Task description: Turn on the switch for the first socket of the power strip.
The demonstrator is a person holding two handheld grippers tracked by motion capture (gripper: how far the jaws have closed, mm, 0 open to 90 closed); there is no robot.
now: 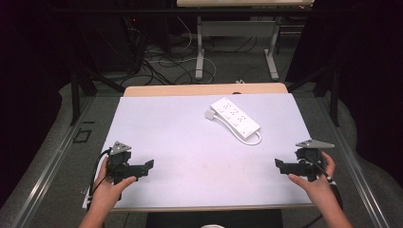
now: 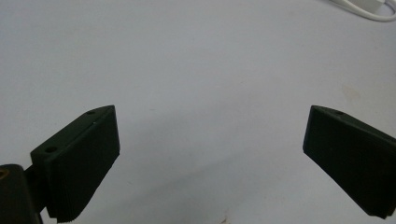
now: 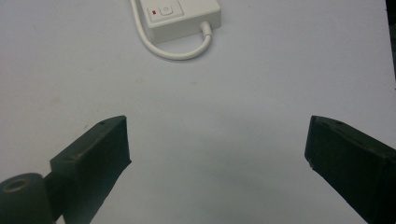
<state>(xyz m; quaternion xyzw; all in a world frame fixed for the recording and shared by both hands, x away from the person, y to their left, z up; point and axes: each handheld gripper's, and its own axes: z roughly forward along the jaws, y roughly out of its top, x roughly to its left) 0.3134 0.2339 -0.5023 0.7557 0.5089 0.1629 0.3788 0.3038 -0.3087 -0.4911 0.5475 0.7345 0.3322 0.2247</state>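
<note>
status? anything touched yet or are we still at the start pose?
Looks like the start. Done: nothing visible; the power strip lies on the white mat with a small white cube at its far end, its cable looped at the near end. In hand: nothing; left gripper and right gripper are open and empty, near the front edge. Left: any handling.

Left gripper, right gripper agape.

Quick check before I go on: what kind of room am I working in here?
Probably a lab or recording workspace: a white-topped table hemmed by dark curtains, loose cables on the floor, another desk's legs behind, and a power strip.
</note>
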